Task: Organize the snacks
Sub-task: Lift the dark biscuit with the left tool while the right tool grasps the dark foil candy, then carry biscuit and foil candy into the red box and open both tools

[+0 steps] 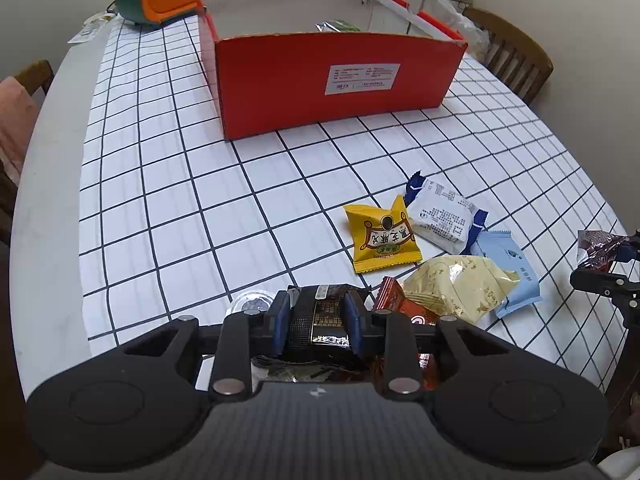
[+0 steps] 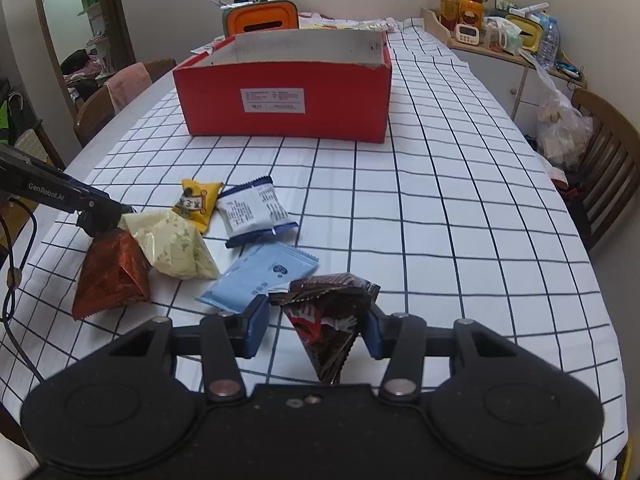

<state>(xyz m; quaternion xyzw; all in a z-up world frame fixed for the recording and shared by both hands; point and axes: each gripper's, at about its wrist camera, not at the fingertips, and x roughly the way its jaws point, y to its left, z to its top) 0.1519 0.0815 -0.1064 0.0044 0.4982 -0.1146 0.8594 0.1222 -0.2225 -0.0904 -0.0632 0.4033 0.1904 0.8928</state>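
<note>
I am gripping a black snack packet (image 1: 320,320) with my left gripper (image 1: 318,316), its blue pads (image 1: 280,320) pressing in on both sides of the wrapper, low over the near edge of the table (image 1: 52,200). My right gripper (image 2: 314,330) is sitting spread wide around a dark brown packet (image 2: 328,320); the right pad looks to be touching it at 3 o'clock, while the left pad is standing apart from it, so nothing is pinching yet. From that brown packet, a pale blue packet (image 2: 260,276) is lying just beside it at 10 o'clock, flat on the checked cloth (image 2: 460,220). Farther out at 10 o'clock, a cream packet (image 2: 172,244) is leaning against an orange-brown packet (image 2: 112,276). A white-and-blue packet (image 2: 252,210) is lying at 11 o'clock, touching a yellow packet (image 2: 196,202) on its left. At 12 o'clock, well apart from the pile, the red box (image 2: 284,100) is standing open; in the left wrist view a green-and-silver packet (image 1: 338,26) is showing inside it near the far wall. Behind the box, an orange and green tissue holder (image 2: 260,18) is sitting at the far end of the table.
</note>
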